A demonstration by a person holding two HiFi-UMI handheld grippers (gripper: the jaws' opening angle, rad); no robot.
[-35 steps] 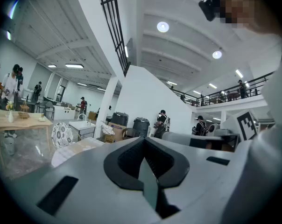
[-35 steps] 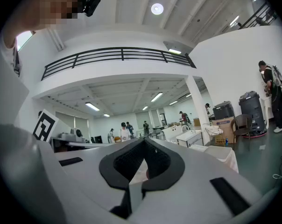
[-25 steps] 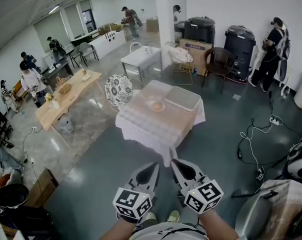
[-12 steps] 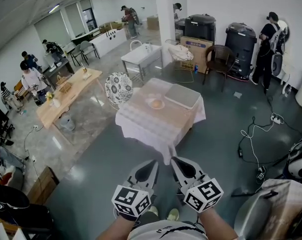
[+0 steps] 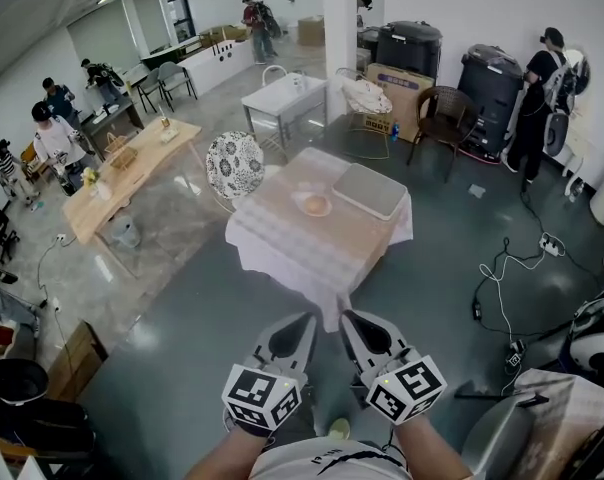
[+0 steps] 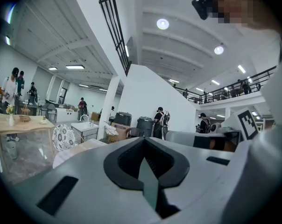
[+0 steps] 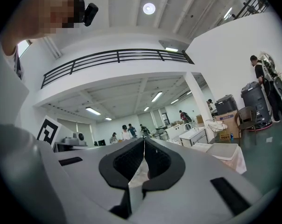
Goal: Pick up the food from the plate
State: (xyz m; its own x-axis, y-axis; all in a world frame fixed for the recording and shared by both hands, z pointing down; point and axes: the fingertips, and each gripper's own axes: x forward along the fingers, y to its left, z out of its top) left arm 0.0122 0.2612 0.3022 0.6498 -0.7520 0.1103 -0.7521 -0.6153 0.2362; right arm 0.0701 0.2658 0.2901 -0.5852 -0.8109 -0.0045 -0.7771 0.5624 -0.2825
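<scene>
A small plate [image 5: 313, 206] with a piece of orange-brown food [image 5: 314, 204] stands on a cloth-covered table [image 5: 292, 248] several steps ahead of me in the head view. My left gripper [image 5: 309, 318] and right gripper [image 5: 346, 316] are held side by side low in front of my body, far short of the table. Both point toward it, with jaws closed and nothing between them. In the left gripper view the left gripper [image 6: 143, 139] shows its tips together. The right gripper [image 7: 144, 139] looks the same in the right gripper view.
A flat grey tray [image 5: 370, 190] lies on the table beside the plate. A patterned round chair [image 5: 232, 166] stands at the table's left. A wooden table [image 5: 127, 173], bins [image 5: 490, 86], a brown chair [image 5: 445, 118], floor cables [image 5: 507, 298] and several people surround it.
The table and plate sit slightly nearer and more central in the head view. Both grippers stay shut, side by side, in the same place in the picture.
</scene>
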